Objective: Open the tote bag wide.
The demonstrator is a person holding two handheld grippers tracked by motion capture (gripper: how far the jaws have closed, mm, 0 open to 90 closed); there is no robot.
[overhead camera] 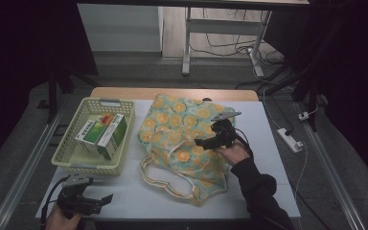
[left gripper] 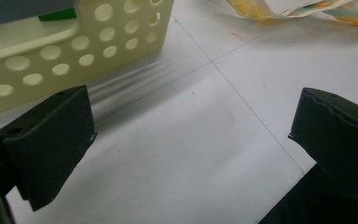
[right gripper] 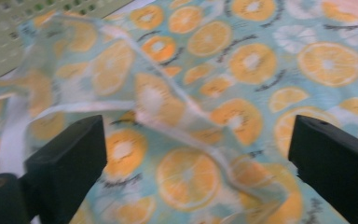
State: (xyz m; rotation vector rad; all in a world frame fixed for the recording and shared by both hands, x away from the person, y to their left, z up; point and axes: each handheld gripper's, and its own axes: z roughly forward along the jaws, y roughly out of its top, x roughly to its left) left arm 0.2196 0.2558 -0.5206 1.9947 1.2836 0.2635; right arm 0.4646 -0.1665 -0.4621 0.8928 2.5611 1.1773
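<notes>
White table (overhead camera: 263,143): basket (overhead camera: 72,160) holds medicine boxes (overhead camera: 103,134); orange-print bag (overhead camera: 182,139) beside; both hand-held grippers' jaws apart.

Dim high view, dark edges, blurred right gripper view

Our left gripper (overhead camera: 106,198) sat low at the near left with jaws spread wide. Our right gripper (overhead camera: 200,142) reached forward, jaws equally wide apart, sleeve (overhead camera: 258,191) trailing back.

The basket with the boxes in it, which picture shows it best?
The high view: the whole basket and its boxes show there. The left gripper view shows one holed wall up close; the right gripper view shows a blurry corner.
</notes>
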